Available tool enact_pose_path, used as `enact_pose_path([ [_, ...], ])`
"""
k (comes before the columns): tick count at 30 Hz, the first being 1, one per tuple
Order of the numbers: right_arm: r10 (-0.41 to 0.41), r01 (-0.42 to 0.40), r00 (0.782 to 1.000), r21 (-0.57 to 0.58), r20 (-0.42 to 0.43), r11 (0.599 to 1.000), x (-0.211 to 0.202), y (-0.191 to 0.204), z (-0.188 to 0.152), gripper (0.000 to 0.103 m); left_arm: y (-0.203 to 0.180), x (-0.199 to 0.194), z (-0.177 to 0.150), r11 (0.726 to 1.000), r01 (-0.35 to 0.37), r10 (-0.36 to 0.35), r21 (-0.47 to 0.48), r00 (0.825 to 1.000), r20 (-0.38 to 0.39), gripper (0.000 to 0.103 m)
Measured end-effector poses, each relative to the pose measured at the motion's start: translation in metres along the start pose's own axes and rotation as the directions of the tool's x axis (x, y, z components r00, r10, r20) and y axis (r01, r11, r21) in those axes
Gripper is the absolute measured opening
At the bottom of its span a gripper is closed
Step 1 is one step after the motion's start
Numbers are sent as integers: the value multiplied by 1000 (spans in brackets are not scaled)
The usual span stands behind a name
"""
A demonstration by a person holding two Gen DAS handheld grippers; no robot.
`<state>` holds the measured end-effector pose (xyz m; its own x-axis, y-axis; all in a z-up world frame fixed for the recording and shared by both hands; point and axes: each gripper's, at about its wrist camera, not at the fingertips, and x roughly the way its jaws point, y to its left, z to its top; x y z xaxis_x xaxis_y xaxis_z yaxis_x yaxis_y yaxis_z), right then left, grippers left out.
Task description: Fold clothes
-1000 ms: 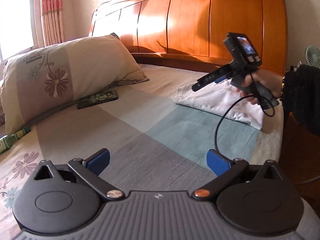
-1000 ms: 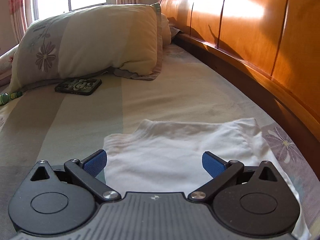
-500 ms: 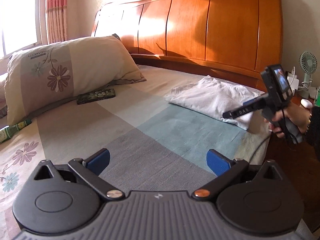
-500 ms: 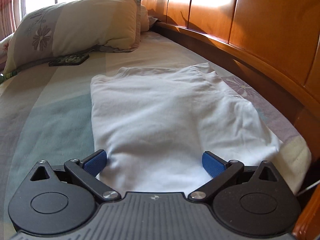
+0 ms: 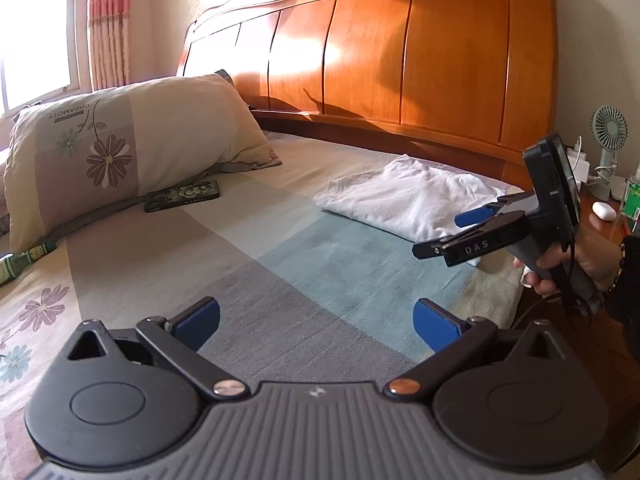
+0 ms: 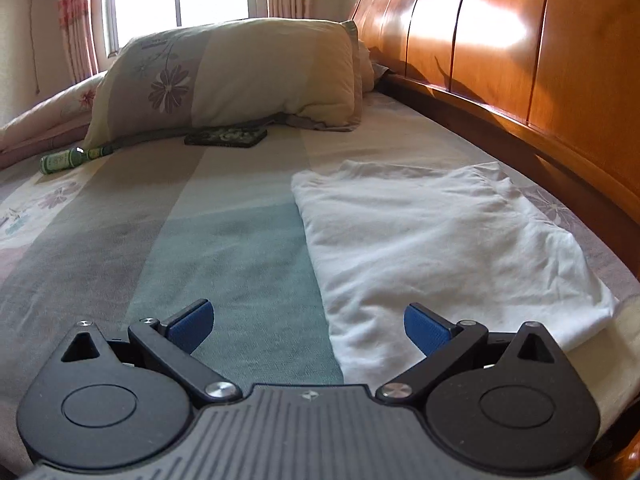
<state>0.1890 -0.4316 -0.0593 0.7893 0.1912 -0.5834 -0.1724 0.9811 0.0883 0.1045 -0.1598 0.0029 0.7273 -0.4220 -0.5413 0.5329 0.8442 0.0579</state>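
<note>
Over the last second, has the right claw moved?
Yes. In the left wrist view, the right claw has pulled back off the folded white shirt, away from the headboard, toward the bed's edge.

A: Any words you can read here?
B: "DREAMCITY", upside down, on the pillow point(image 5: 132, 148).
A: Anything else?
B: "DAS" in pale letters on the side of the right gripper point(image 5: 460, 236). The printing on the green bottle point(image 6: 72, 157) and the dark phone case point(image 5: 182, 196) is too small to read.
</note>
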Motion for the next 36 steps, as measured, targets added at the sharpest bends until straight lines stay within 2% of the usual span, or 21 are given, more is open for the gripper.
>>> enact_pose_path([
  [2, 46, -45, 999, 28, -26, 999, 11, -2, 3, 103, -1, 0, 1, 1000, 2, -2, 2, 1000, -5, 102],
  [4, 78, -71, 990, 59, -120, 996, 21, -2, 1, 103, -3, 0, 1, 1000, 3, -3, 5, 1000, -11, 102],
  [7, 130, -129, 981, 19, -144, 992, 2, 8, -3, 103, -3, -1, 0, 1000, 4, -4, 10, 1000, -18, 102],
  [10, 126, -127, 989, -4, -83, 992, -10, 13, 10, 103, -3, 2, 0, 1000, 17, -18, -12, 1000, -26, 102],
  [12, 86, -86, 995, -3, -42, 996, -1, 10, 24, 103, -3, 3, 0, 999, 29, -30, -32, 999, -31, 102],
  [14, 86, -83, 995, 46, -57, 995, 18, 1, 33, 103, -4, 1, 1, 998, 50, -51, -43, 998, -29, 102],
  [17, 114, -92, 978, 128, -177, 988, 42, -7, 23, 103, -3, -5, -1, 999, 41, -42, -31, 999, -30, 102],
  [21, 200, -186, 967, 100, -159, 977, 4, 0, 5, 103, 2, -6, -3, 999, 39, -40, -33, 999, -36, 102],
  [22, 184, -172, 974, 96, -134, 980, -7, -1, 2, 103, 3, -5, -3, 998, 42, -43, -39, 998, -41, 102],
  [25, 71, -63, 993, 91, -91, 994, -16, -12, -2, 103, 4, 0, -3, 997, 41, -44, -59, 998, -53, 102],
  [27, 104, -75, 981, 178, -161, 981, -4, -24, -9, 103, 3, 1, -2, 997, 37, -41, -73, 998, -57, 102],
  [30, 94, -67, 978, 145, -188, 987, -15, -16, -14, 103, 1, -2, 0, 996, 49, -53, -75, 997, -49, 102],
  [36, 24, 19, 974, 184, -227, 983, -61, 7, -21, 103, -4, 7, 10, 992, 64, -74, -106, 994, -85, 102],
])
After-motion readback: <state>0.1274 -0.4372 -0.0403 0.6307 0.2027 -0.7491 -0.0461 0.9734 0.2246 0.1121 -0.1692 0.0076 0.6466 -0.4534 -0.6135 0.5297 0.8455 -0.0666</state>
